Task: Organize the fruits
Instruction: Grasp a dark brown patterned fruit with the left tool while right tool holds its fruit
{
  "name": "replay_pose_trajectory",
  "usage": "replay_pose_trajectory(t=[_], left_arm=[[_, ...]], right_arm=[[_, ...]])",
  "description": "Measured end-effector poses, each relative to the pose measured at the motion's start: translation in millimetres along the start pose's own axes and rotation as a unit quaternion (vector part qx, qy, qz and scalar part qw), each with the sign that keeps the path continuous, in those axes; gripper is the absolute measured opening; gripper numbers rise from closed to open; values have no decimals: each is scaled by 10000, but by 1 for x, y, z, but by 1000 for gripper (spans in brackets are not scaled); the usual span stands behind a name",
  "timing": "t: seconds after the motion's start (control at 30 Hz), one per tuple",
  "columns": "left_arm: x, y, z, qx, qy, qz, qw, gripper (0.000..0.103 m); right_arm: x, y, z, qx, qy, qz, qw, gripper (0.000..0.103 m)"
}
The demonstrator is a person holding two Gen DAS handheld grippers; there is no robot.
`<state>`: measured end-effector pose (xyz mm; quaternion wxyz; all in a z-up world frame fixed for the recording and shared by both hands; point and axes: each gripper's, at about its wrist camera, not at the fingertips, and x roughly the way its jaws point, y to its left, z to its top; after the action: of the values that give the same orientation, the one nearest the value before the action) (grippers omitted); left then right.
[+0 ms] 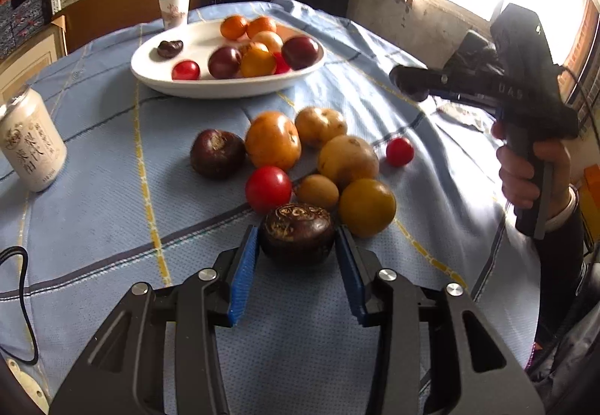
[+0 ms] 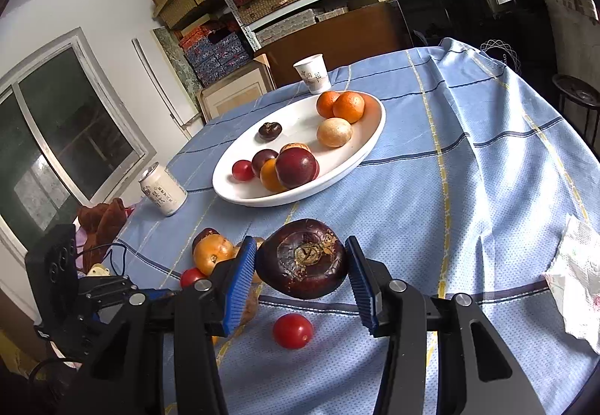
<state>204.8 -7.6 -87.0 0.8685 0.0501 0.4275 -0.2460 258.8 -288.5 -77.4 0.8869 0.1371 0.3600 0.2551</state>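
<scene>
Left claw (image 1: 297,248) brackets a dark water chestnut (image 1: 297,233) on the bench, pads at its flanks, not yet lifted. Right claw (image 2: 300,274) grips another chestnut (image 2: 302,259) aloft. I'd squeeze evenly, then lift toward the white plate (image 1: 225,87).

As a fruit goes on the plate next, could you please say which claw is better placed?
Right: the right claw holds a dark fruit above the cloth, facing the plate. The left claw clasps a second fruit resting on it.
</scene>
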Motion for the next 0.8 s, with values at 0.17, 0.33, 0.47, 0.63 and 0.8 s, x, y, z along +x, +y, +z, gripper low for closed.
replay_pose_trajectory(t=[0.17,0.33,0.47,0.63,0.8], left_arm=[[-8,4,1,-138,-187,-44,9997,40],[-25,8,5,-389,-583,-400,9967,40],[-31,15,21,-589,-661,-380,9953,40],[-54,27,54,-717,-1016,-393,9915,40],[-45,19,44,-493,-652,-97,9966,40]], right_arm=[[0,7,-1,-217,-34,15,9998,49],[3,18,-3,-466,-41,115,9988,49],[14,27,12,-444,-67,344,9984,49],[18,30,51,-127,-572,589,9965,49],[18,24,53,-69,-768,629,9950,49]])
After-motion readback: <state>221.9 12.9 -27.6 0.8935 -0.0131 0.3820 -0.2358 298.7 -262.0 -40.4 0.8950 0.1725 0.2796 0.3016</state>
